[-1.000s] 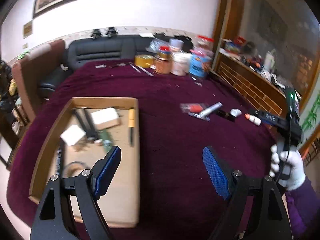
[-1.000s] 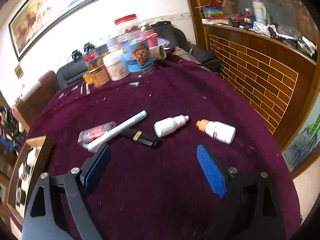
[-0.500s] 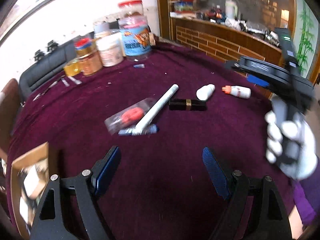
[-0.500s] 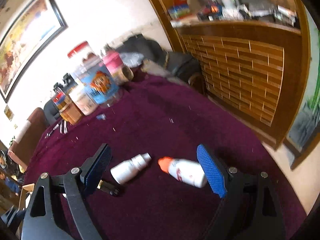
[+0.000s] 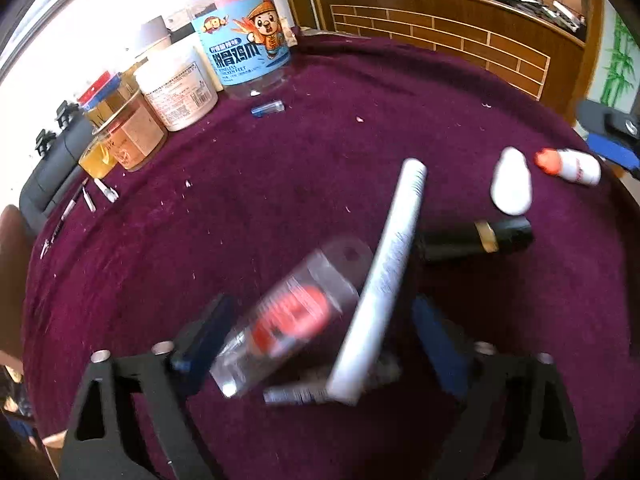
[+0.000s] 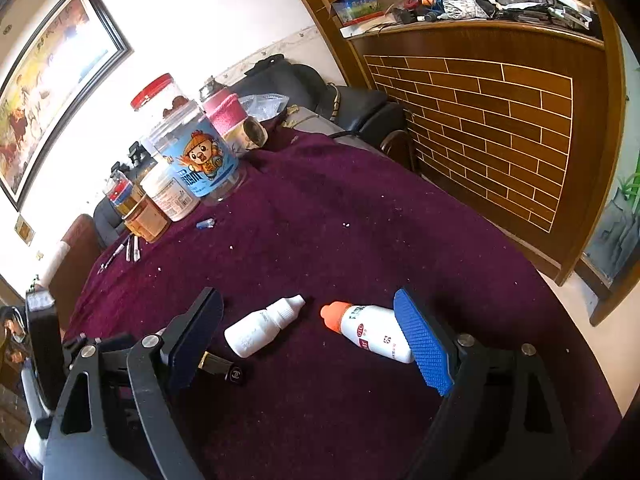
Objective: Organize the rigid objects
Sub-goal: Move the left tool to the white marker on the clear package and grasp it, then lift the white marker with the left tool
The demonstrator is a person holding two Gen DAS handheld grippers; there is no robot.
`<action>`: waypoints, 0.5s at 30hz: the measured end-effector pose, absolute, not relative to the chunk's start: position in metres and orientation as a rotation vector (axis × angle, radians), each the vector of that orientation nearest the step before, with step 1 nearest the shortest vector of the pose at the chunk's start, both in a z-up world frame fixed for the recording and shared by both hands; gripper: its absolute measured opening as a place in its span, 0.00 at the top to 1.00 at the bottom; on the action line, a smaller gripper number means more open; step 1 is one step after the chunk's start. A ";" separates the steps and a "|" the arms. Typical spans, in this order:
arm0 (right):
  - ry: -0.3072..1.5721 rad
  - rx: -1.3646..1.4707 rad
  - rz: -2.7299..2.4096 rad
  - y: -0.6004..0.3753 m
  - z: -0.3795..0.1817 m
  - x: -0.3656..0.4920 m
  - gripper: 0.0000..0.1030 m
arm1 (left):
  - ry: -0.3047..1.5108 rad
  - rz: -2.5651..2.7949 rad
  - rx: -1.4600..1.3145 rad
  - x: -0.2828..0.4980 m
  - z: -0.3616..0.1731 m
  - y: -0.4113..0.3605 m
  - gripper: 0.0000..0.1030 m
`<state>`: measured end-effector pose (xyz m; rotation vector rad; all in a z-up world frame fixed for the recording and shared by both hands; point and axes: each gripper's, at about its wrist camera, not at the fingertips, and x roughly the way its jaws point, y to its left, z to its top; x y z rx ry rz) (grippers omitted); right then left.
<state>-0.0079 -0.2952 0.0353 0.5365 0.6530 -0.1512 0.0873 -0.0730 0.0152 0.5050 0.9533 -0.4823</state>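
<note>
Left gripper (image 5: pixel 320 332) spread wide, jaws just opened further, straddling the clear packet (image 5: pixel 288 320) and white tube (image 5: pixel 384 280) on the purple cloth (image 5: pixel 280 184); pads not pressing either. Right gripper (image 6: pixel 312 340) also spread, around the white dropper bottle (image 6: pixel 262 326) and orange-capped bottle (image 6: pixel 370 330), gripping neither.

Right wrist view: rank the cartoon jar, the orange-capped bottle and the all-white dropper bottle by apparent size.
1. cartoon jar
2. orange-capped bottle
3. white dropper bottle
The two bottles look close in size, so their order is unsure.
</note>
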 end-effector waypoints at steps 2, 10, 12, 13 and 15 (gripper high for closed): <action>0.660 0.537 -0.156 -0.296 0.034 -0.007 0.15 | 0.964 -0.480 0.476 0.091 0.014 -0.073 0.08; 0.700 0.531 -0.172 -0.297 0.026 -0.002 0.15 | 0.989 -0.524 0.417 0.064 0.019 -0.065 0.76; 0.702 0.529 -0.176 -0.298 0.025 -0.002 0.15 | 1.008 -0.531 0.395 0.054 0.020 -0.059 0.77; 0.704 0.529 -0.178 -0.299 0.025 -0.002 0.15 | 1.017 -0.538 0.379 0.049 0.020 -0.055 0.77; 0.710 0.532 -0.178 -0.299 0.024 -0.002 0.15 | 1.030 -0.560 0.359 0.034 0.021 -0.049 0.77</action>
